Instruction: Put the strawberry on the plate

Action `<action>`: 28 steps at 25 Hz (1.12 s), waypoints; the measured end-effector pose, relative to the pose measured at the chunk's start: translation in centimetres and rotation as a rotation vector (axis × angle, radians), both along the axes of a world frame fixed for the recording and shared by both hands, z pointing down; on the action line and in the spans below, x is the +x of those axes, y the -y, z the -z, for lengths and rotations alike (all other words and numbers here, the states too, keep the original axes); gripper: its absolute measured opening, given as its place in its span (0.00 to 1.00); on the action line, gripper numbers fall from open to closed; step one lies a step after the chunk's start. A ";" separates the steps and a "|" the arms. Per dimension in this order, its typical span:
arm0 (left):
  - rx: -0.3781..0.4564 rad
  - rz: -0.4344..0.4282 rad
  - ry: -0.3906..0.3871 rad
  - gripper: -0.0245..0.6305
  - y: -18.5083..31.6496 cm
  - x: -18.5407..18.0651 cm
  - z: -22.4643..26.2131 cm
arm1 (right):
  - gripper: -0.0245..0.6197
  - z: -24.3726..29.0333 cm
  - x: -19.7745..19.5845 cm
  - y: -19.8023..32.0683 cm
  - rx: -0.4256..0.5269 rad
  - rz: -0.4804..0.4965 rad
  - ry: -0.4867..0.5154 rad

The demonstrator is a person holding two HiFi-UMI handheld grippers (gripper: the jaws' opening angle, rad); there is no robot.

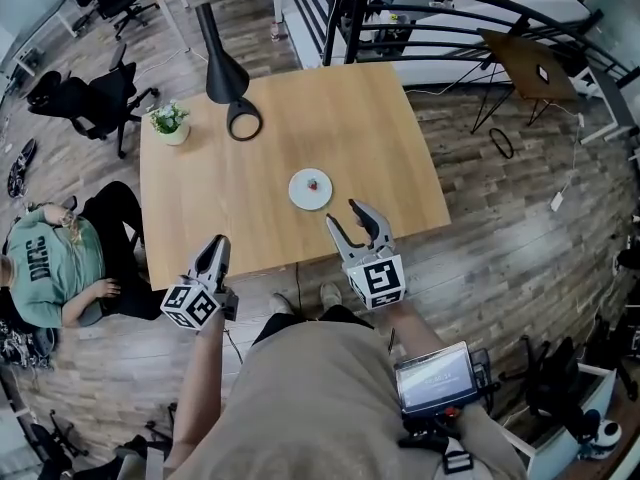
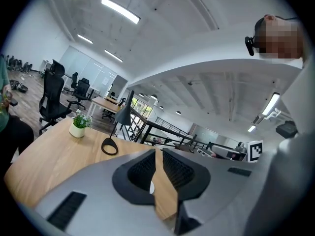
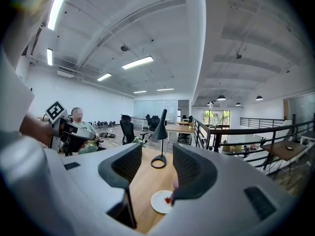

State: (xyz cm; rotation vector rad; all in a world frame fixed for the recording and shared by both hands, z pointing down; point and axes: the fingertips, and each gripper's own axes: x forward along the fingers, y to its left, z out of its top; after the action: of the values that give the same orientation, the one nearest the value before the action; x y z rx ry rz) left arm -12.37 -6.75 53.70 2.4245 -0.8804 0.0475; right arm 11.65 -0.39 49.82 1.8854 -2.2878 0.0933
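Strawberry (image 1: 312, 183) sits on the plate (image 1: 299, 196), job apparently done, so nothing needs gripping. Left gripper (image 1: 214, 251): jaws together, empty, plate well ahead. Right gripper (image 1: 345, 218): jaws half apart, empty, plate just ahead.

Light wooden square table (image 1: 340, 118) at centre of head view, top mostly bare; black desk lamp with cone shade and ring base (image 1: 225, 78) standing at its upper left part; small green plant in white pot (image 1: 170, 121) just left of the ring base, near the table's left corner; black office chair (image 1: 90, 98) at left, off the table's edge; seated person in green sweatshirt (image 1: 50, 268) on the floor at lower left; grey-brown wood plank floor (image 1: 520, 228) all round; black metal railing (image 1: 450, 8) across top right; small dark wooden stand table (image 1: 520, 63) beyond it, upper right.
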 end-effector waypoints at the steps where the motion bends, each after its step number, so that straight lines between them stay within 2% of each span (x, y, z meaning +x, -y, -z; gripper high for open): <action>1: -0.001 0.001 0.002 0.08 0.0 0.3 0.0 | 0.36 -0.2 0.2 0.0 -0.003 0.004 -0.003; 7: 0.000 -0.018 0.000 0.08 -0.1 2.2 0.0 | 0.36 -0.7 1.0 0.5 -0.022 0.007 -0.023; 10: -0.001 -0.029 0.001 0.08 0.1 3.1 0.1 | 0.36 -1.6 1.7 0.9 -0.063 -0.001 -0.053; 13: -0.002 -0.036 -0.001 0.08 0.3 3.8 0.2 | 0.30 -2.2 2.1 1.3 -0.097 -0.003 -0.082; 28: -0.007 -0.057 -0.006 0.08 1.9 3.8 0.4 | 0.27 -2.1 1.8 3.3 -0.088 -0.014 -0.090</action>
State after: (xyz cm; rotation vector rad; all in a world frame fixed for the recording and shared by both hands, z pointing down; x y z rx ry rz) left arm -8.56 -8.61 53.35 2.4417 -0.8069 0.0649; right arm 13.43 -3.67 51.91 1.8240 -2.1759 0.1072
